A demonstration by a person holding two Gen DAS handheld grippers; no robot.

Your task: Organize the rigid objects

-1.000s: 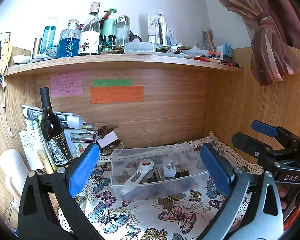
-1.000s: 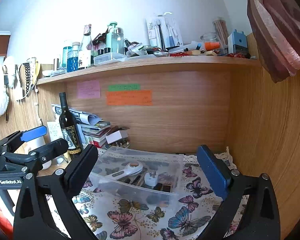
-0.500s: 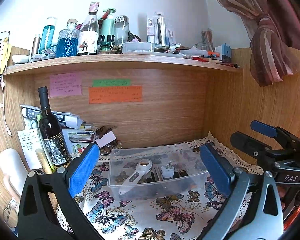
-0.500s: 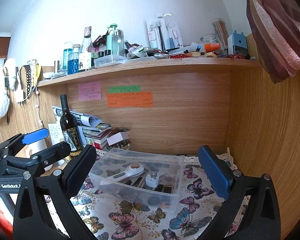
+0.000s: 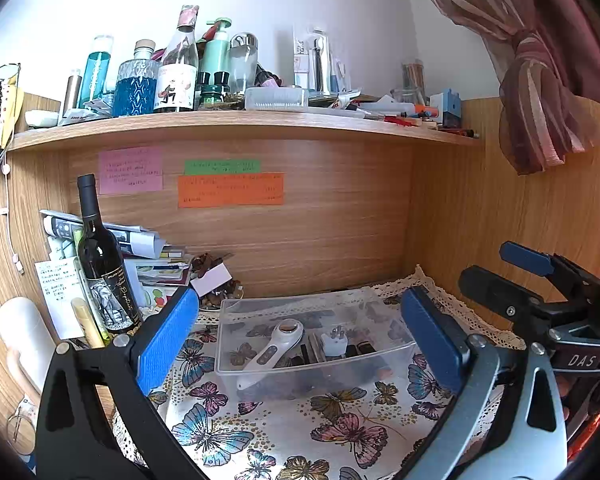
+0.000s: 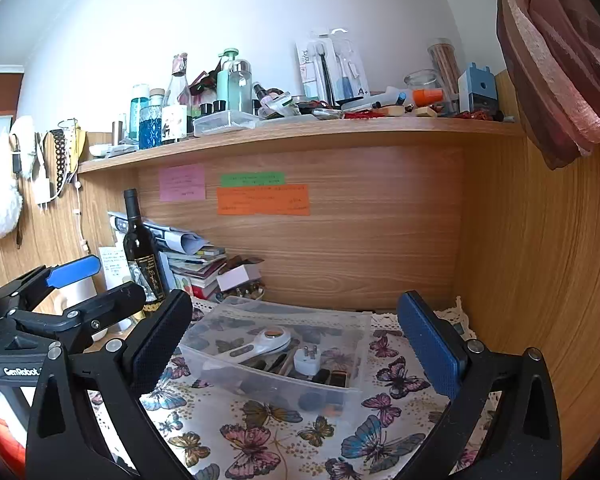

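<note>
Bin [image 5: 392,354] on butterfly cloth [image 5: 284,432], holding white tool [image 5: 274,346] and plug [image 5: 335,338]. Left gripper [image 5: 298,340] and right gripper [image 6: 296,346] both spread wide, empty, short of bin.

Sticky notes [image 5: 230,189] text too small to read; dark items low in bin [image 6: 352,394] indistinct.

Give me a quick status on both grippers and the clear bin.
Left gripper open, empty. Right gripper open, empty. Clear bin on butterfly cloth, white handheld device and plug inside. Nothing blocking the bin.
</note>
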